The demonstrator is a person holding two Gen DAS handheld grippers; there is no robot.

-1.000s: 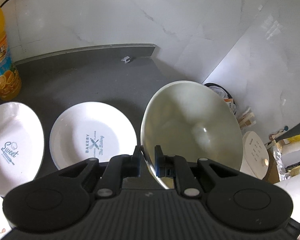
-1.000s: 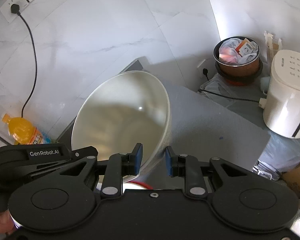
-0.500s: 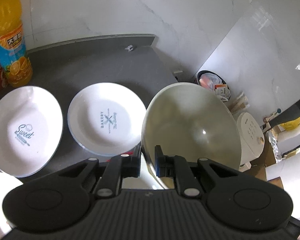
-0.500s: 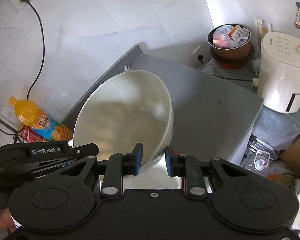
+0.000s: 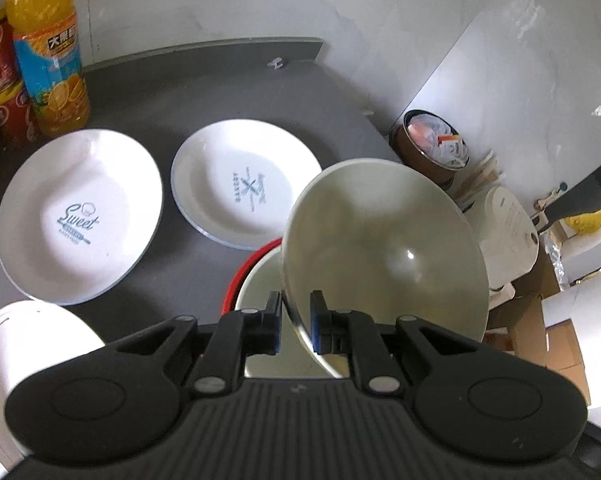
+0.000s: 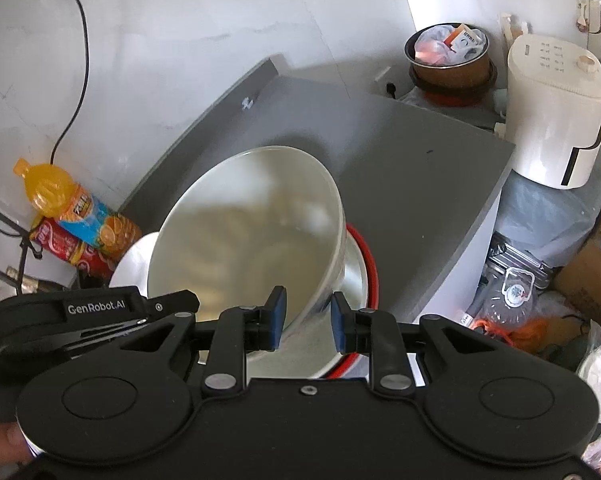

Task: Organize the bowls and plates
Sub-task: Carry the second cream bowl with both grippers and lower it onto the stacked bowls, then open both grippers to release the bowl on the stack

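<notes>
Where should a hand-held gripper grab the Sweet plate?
On the raised rim of the Sweet plate, at its near edge, coming in low from the camera side. It lies flat on the grey counter, so only the thin upturned lip offers something to pinch.

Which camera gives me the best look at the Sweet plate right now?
The left wrist view: the Sweet plate lies whole and unobstructed on the grey counter, lettering readable. The right wrist view shows only a white sliver, possibly its rim, behind the held bowl, so it is no use there.
</notes>
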